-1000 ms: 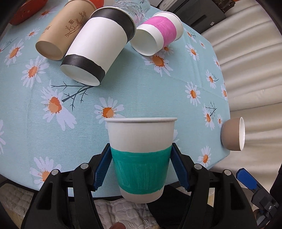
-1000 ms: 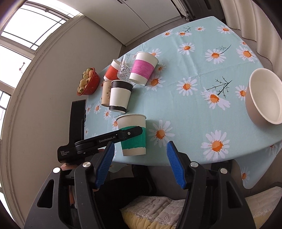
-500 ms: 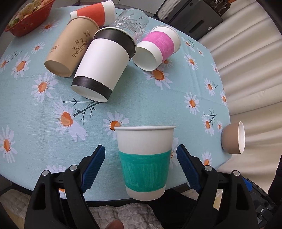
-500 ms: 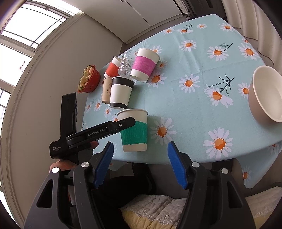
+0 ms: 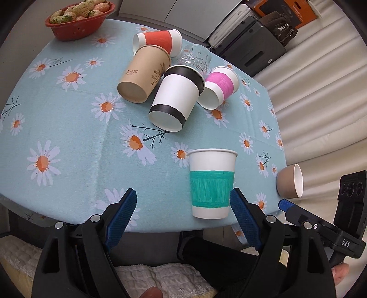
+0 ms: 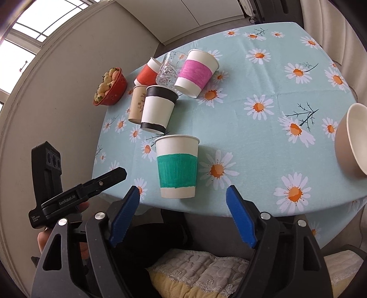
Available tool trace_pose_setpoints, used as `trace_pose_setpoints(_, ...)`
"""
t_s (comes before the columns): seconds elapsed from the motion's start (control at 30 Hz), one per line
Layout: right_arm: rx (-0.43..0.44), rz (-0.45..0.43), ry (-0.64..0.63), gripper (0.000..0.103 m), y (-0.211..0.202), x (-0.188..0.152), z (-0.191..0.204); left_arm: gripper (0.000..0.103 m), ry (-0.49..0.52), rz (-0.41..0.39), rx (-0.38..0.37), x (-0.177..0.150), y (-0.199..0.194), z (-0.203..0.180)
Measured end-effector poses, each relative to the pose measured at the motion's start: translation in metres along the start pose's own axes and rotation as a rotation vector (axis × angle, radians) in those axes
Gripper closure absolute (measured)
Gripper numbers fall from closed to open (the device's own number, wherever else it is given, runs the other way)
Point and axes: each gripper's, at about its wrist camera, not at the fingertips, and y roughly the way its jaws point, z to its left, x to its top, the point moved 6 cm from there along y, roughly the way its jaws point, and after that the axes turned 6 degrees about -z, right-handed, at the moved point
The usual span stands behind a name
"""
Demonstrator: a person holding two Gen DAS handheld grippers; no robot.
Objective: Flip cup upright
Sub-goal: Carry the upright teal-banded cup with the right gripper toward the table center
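Observation:
A white paper cup with a green band (image 5: 212,183) stands upright near the table's front edge; it also shows in the right wrist view (image 6: 177,166). My left gripper (image 5: 183,208) is open and empty, drawn back just short of the cup, which sits toward its right finger. My right gripper (image 6: 183,206) is open and empty, a little short of the table edge, facing the same cup. The left gripper's body shows at the left of the right wrist view (image 6: 78,194).
Several cups lie on their sides at the back: black-banded (image 5: 175,100), tan (image 5: 144,73), red (image 5: 157,42), pink (image 5: 219,87), with a glass (image 5: 195,57). A strawberry bowl (image 5: 78,19) stands far left. A tan bowl (image 6: 351,142) sits at the right edge.
My left gripper has let go of the green-banded cup, opened wide and pulled back and to the left. The cup stays upright. The right gripper has barely moved.

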Motion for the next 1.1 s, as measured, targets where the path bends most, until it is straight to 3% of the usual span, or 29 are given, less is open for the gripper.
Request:
trace_pose_setpoints(0.3,-0.099,0.066,-0.109,0.026,0.047,0.014,0.026,0.022,0.007,-0.067,-0.054,-0.023,-0.026,0.023)
trace_pose_setpoints(0.53,-0.195,0.136,-0.148,0.026,0.095,0.014,0.025,0.022,0.037,-0.096,-0.103,-0.042,-0.032,0.023)
trace_pose_setpoints(0.7,-0.231,0.150,-0.138,0.029,0.108,0.016,0.021,0.022,0.048,-0.111,-0.120,-0.047,-0.031,0.023)
trace_pose_setpoints(0.83,-0.232,0.180,-0.096,0.038,0.118,0.015,0.013,0.022,0.039,-0.097,-0.129,-0.053,-0.023,0.027)
trace_pose_setpoints(1.1,-0.239,0.151,-0.103,0.039,0.107,0.019,0.017,0.022,0.004,-0.083,-0.166,-0.057,-0.015,0.034)
